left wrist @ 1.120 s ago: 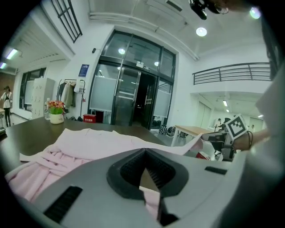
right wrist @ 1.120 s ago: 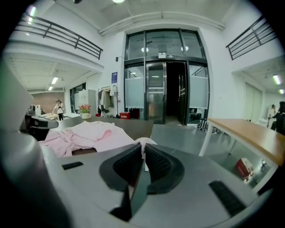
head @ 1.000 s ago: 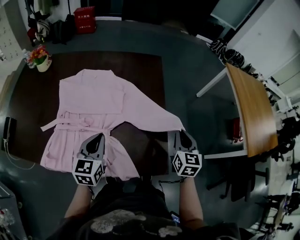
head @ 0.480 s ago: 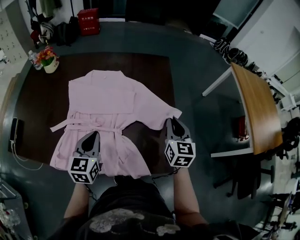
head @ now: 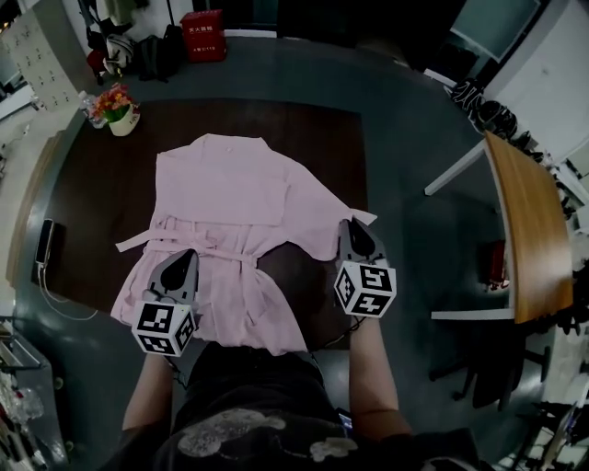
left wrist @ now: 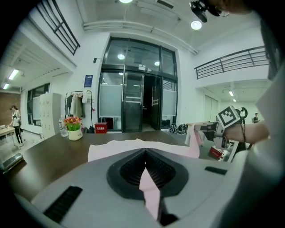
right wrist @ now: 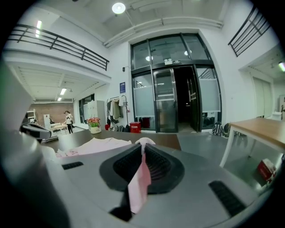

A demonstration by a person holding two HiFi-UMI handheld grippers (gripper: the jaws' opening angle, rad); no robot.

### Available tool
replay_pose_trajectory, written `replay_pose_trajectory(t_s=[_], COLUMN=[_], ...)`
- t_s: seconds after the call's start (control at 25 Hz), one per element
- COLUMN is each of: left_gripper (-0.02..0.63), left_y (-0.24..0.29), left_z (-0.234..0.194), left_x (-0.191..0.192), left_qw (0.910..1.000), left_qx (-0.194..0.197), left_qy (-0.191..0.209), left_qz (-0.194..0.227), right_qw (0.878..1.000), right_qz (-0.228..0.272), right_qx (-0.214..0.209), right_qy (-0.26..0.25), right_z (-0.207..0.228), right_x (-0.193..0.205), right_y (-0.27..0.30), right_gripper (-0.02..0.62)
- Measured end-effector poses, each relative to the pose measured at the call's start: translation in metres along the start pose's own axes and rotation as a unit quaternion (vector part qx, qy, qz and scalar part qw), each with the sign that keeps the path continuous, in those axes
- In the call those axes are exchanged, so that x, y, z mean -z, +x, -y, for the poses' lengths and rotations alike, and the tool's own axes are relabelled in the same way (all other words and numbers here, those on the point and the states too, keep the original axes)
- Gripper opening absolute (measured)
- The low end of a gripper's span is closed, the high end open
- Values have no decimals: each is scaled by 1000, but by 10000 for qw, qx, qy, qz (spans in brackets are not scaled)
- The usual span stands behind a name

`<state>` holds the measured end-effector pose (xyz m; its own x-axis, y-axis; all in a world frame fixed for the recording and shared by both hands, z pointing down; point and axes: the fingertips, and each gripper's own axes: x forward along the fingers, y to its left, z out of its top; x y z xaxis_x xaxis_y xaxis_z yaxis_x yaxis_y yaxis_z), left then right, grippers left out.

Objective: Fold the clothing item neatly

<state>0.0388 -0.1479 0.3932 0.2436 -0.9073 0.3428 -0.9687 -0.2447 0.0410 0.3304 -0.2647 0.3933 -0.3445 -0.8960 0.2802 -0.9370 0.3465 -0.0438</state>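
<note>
A pink belted robe (head: 230,193) lies spread on the dark brown table (head: 101,198). My left gripper (head: 183,257) is over the lower left of the robe. It is shut on a fold of the pink fabric (left wrist: 150,189), which runs back between its jaws in the left gripper view. My right gripper (head: 353,224) is at the table's right edge, shut on the end of the right sleeve (right wrist: 140,178) and holding it a little above the table. In the left gripper view the held sleeve (left wrist: 194,139) stands up at the right.
A flower pot (head: 118,109) stands at the table's far left corner. A dark flat device (head: 44,242) lies at its left edge. A wooden table (head: 525,230) stands to the right, a red box (head: 204,23) and bags on the floor beyond. A person (right wrist: 69,120) stands far off.
My right gripper has carried the sleeve end in toward the robe's body, so the sleeve reaches out less. My left gripper has shifted left and slightly up with its fabric. The head view has shifted.
</note>
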Motion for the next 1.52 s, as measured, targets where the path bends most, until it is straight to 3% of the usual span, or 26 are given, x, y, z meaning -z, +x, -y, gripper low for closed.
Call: replay_pose_trajectory(t_s=[0.28, 0.6, 0.88, 1.2, 1.4, 1.52], left_gripper=[11, 11, 11, 11, 11, 10], left_y=[15, 33, 25, 4, 0, 1], left_z=[-59, -140, -230, -290, -305, -304], left_x=[-14, -14, -3, 22, 41, 49], left_qw=[9994, 9963, 9972, 9984, 9975, 9971], left_qx=[185, 824, 730, 497, 453, 492], left_qy=[-42, 69, -58, -282, -524, -558], left_qz=[280, 235, 177, -13, -146, -189], right_qw=[9994, 9979, 9973, 9912, 9779, 9690], right_qz=[180, 395, 454, -246, -1242, -1586], right_qx=[-143, 70, 19, -633, -838, -1047], right_qy=[-257, -507, -583, -1135, -1457, -1578], right_z=[-59, -148, -254, -368, -398, -413], right_x=[-40, -90, -97, -31, 43, 71], right_y=[36, 85, 142, 191, 199, 197], right_gripper=[18, 18, 18, 18, 18, 18])
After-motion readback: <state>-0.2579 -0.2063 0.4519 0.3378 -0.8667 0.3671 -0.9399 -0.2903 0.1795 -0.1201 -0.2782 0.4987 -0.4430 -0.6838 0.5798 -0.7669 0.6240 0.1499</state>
